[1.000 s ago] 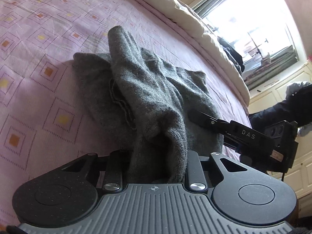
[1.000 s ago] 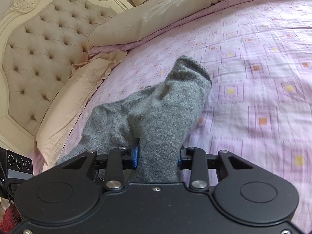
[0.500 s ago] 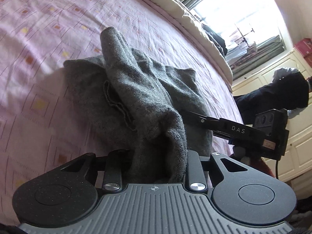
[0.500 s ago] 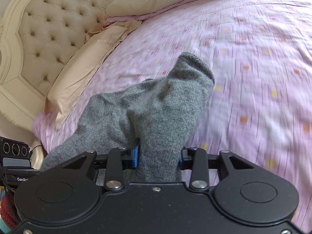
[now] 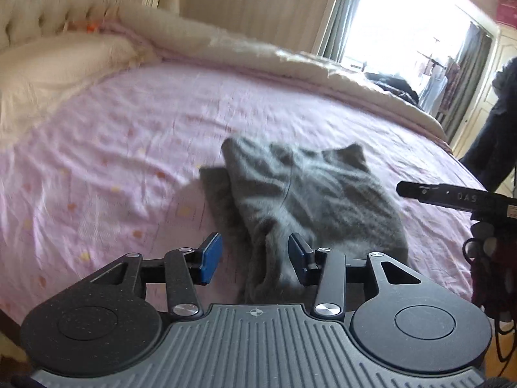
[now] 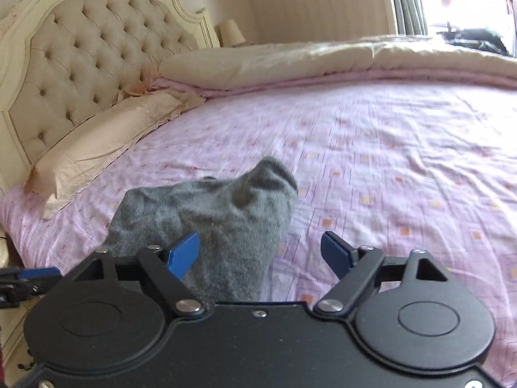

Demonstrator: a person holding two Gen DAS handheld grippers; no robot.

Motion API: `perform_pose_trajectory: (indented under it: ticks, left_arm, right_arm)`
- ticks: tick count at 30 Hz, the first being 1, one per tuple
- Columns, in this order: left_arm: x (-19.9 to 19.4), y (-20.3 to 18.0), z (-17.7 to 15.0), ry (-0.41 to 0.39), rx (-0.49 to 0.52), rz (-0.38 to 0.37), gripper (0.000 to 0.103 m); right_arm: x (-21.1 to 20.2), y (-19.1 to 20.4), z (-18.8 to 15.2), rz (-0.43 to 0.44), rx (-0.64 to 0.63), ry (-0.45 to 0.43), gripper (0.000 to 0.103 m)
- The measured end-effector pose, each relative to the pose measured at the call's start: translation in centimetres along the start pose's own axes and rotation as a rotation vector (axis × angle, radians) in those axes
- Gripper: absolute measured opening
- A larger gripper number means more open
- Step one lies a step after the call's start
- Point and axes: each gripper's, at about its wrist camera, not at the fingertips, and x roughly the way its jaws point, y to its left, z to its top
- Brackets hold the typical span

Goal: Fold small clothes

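Note:
A grey knitted garment [image 5: 310, 200] lies bunched and folded over on the pink patterned bedsheet [image 5: 129, 148]. My left gripper [image 5: 255, 258] is open, its blue pads apart, with the near edge of the garment lying between them. In the right wrist view the same garment [image 6: 210, 220] lies in front of my right gripper [image 6: 261, 252], which is wide open; the cloth rests by its left blue pad [image 6: 184, 253]. The right gripper's body shows at the right edge of the left wrist view [image 5: 452, 197].
A tufted cream headboard [image 6: 80, 51] and beige pillows [image 6: 97, 142] stand at the head of the bed. A cream duvet [image 6: 323, 61] is rolled along the far side. A bright window [image 5: 404, 26] and dark clothes [image 5: 494, 135] are at the right.
Both grippers have opened and let go of the grey garment, which has dropped onto the bed. Both grippers have pulled back and tilted up; the views are motion-blurred.

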Motion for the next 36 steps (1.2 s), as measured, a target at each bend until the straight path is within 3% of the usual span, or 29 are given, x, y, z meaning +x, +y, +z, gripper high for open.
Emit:
perform_pose_trajectory:
  ticks: [4, 7, 10, 12, 13, 14, 15, 21, 25, 36]
  left_arm:
    - [-0.2, -3.0, 2.2, -0.108, 0.099, -0.025, 0.066]
    - [3.5, -4.5, 3.3, -0.099, 0.091, -0.062, 0.067]
    - [7.1, -4.9, 3.5, -0.071, 0.068, -0.077, 0.066]
    - [8.5, -4.8, 2.9, -0.062, 0.064, -0.054, 0.066]
    - [9.1, -4.5, 2.4, -0.051, 0.059, -0.033, 0.066]
    - [9.6, -4.0, 1.8, -0.027, 0.054, -0.009, 0.066]
    - [10.1, -3.6, 1.0, 0.007, 0.048, 0.014, 0.066]
    - [9.8, -2.7, -0.8, 0.022, 0.068, 0.058, 0.068]
    - [9.7, -2.9, -0.9, 0.023, 0.076, 0.067, 0.069]
    - [9.8, -3.4, -0.5, 0.029, 0.075, 0.115, 0.081]
  right_arm:
    - [0.3, 1.6, 0.8, -0.094, -0.067, -0.050, 0.103]
    - [1.2, 2.4, 1.0, -0.163, -0.089, -0.034, 0.103]
    - [1.4, 2.6, 0.7, -0.118, -0.095, -0.023, 0.098]
    - [1.9, 2.6, 0.8, -0.084, -0.080, 0.014, 0.059]
    - [2.3, 2.4, 0.9, -0.053, -0.066, 0.040, 0.049]
    - [2.6, 2.3, 1.0, -0.014, -0.045, 0.060, 0.027]
    - [3.0, 2.3, 1.0, 0.019, -0.025, 0.075, 0.018]
    - [4.4, 4.1, 1.0, 0.034, -0.085, 0.088, 0.019]
    - [7.6, 3.6, -0.5, -0.003, -0.094, 0.197, 0.019]
    - [7.1, 3.0, -0.8, 0.033, -0.083, 0.163, 0.019]
